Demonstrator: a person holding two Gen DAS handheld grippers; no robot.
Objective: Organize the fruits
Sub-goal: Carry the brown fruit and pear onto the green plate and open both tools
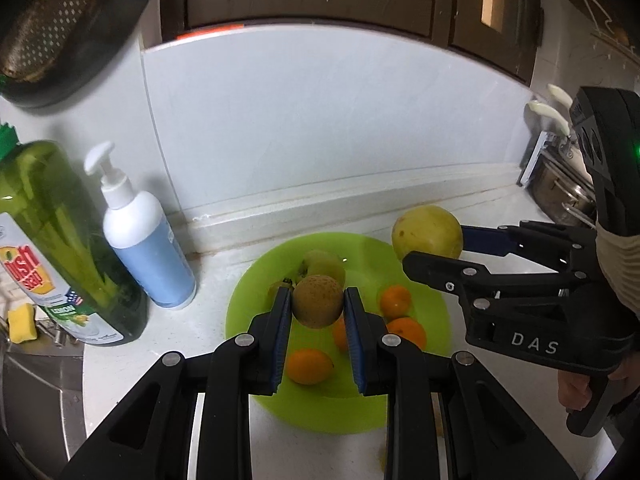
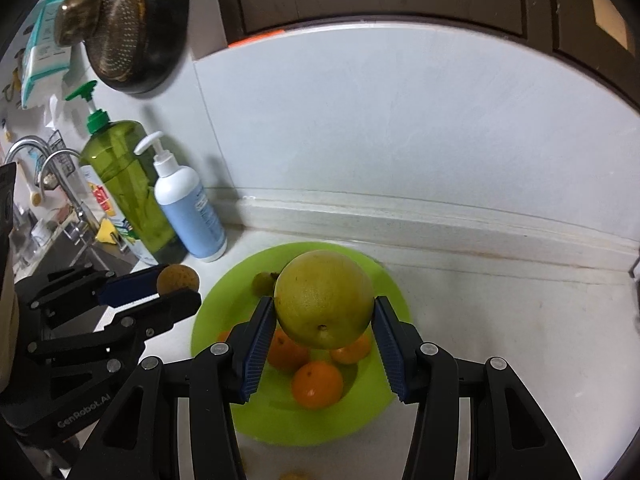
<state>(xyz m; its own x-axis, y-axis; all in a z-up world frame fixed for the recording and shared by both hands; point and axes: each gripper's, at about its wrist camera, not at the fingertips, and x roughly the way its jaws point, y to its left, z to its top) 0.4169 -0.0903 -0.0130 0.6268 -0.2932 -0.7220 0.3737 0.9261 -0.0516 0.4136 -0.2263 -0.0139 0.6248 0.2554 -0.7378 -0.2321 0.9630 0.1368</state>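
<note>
My left gripper [image 1: 317, 304] is shut on a small brown round fruit [image 1: 318, 301], held above a lime-green plate [image 1: 256, 292]. The same fruit [image 2: 177, 278] and the left gripper [image 2: 170, 285] show at the left of the right wrist view. My right gripper [image 2: 325, 312] is shut on a large yellow-green citrus [image 2: 324, 299], also over the green plate [image 2: 212, 320]; that citrus [image 1: 426, 231] appears in the left wrist view in the right gripper [image 1: 430, 246]. On the plate lie several oranges [image 2: 317, 385] [image 1: 309, 366] and a yellowish fruit [image 1: 324, 264] at its far side.
A green dish-soap bottle [image 1: 60, 248] and a white-and-blue pump bottle [image 1: 146, 240] stand left of the plate by the wall. A sink with a tap [image 2: 60, 184] lies further left. A metal rack [image 1: 560, 176] sits at the right. A dark pan [image 2: 136, 28] hangs above.
</note>
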